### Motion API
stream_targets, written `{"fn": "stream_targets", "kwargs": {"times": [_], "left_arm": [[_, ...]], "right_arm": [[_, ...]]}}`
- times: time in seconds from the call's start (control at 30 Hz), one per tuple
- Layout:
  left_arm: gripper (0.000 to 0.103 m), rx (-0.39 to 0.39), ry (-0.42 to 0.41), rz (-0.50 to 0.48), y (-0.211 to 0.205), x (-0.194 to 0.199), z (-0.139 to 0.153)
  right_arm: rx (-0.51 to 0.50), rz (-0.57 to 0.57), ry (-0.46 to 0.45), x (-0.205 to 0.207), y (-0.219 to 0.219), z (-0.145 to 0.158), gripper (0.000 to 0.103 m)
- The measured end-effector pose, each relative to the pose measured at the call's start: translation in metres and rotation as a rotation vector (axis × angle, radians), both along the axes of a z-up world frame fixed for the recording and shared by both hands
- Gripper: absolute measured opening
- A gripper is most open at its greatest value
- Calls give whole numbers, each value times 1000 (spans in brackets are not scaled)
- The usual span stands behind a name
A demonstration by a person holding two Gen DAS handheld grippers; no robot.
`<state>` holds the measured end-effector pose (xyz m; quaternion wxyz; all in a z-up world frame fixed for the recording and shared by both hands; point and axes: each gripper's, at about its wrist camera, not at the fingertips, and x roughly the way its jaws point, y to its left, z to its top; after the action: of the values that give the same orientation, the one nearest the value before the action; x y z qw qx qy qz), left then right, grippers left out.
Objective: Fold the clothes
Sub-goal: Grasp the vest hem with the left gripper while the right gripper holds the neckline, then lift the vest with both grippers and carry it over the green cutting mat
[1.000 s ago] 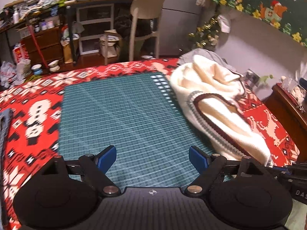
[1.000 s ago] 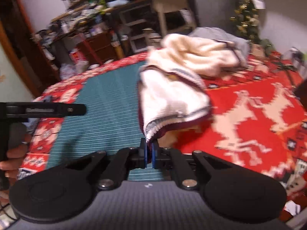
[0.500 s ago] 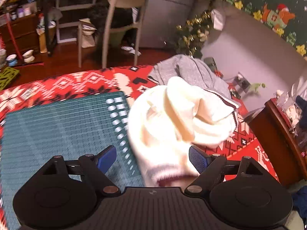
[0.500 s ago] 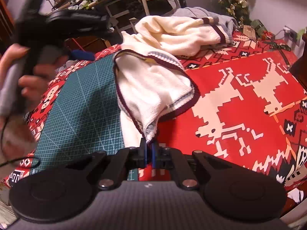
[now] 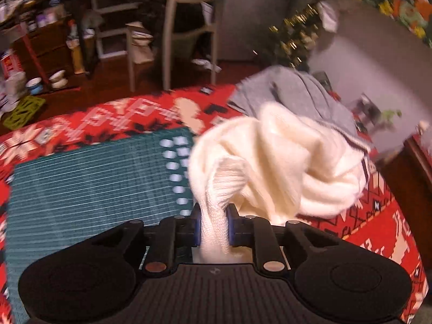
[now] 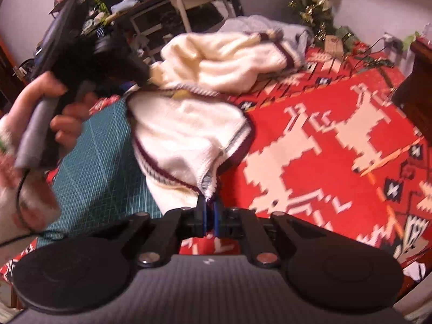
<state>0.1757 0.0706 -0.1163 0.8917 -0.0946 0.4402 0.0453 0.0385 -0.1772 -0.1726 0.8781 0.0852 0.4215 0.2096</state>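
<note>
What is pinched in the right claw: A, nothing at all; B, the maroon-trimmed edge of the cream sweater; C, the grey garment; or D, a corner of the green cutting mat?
B: the right claw is shut on the maroon-trimmed hem corner of the cream sweater, which lies partly over the green cutting mat; the grey garment lies apart, behind it.

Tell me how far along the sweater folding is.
Barely started. Done: both claws have hold of the cream sweater. The right claw pinches its striped edge; the left claw is closing on a bunched fold. In hand: pulling it toward the green mat. Left: spreading it flat, every fold, then the grey garment behind.
</note>
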Motion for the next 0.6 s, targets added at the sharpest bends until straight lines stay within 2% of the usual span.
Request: {"fn": "stream_targets", "kwargs": {"times": [0.2,0.4,0.53,0.6], "left_arm": [[16,-50,-65,100,47,-53,35],[16,-86,-147,216,95,-137,70],[15,-103,-194,237,111,-195,86],[15,-98,-250,240,113,-221,97]], "right_arm": [[-13,-3,-111,2,6,34,5],[-3,33,-237,-11,30,79,5],[6,66,-327,-32,50,112,5],[8,79,-372,-44,60,128,5]]}}
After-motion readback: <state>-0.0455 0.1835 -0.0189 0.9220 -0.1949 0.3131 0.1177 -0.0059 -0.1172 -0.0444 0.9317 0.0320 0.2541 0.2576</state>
